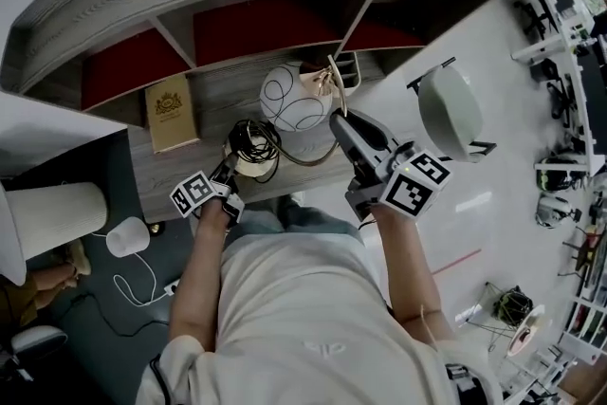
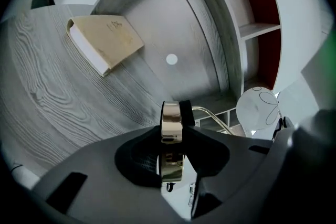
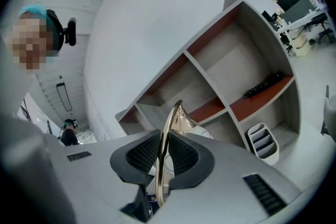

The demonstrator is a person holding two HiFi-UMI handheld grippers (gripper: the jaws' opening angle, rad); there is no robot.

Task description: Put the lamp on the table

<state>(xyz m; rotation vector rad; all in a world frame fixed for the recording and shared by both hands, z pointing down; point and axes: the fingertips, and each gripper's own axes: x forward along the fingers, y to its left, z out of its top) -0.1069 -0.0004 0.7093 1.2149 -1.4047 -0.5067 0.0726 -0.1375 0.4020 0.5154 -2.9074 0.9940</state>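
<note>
Both grippers on the lamp [image 1: 285, 123]. Left gripper [image 1: 231, 171]: jaws clenched on the rim of the lamp's round gold base [image 2: 171, 122], which stands on edge between the pads in the left gripper view. Right gripper [image 1: 337, 120]: jaws clenched on the thin curved gold arm [image 3: 169, 134], which rises between the pads and bends over at the top. Landmark is the tan book [image 1: 172, 114], lying flat on the grey wood-grain tabletop [image 1: 213, 100]. In the head view the lamp sits to the right of the book, apart from it. The base is the part nearest the book, just past its lower right corner, over the front edge of the tabletop. The black cord [image 1: 254, 139] is coiled on top of the base. The white globe shade [image 1: 294, 98], with thin black loop lines drawn on it, is farther right of the book than the base. I cannot tell whether the base rests on the tabletop or is held just above it. White slotted organizer [image 1: 348, 69] is farther right of the book again, beyond the globe shade, near the shelf divider. Red-backed shelf compartments [image 1: 247, 28] run behind the book along the curved back of the desk.
</note>
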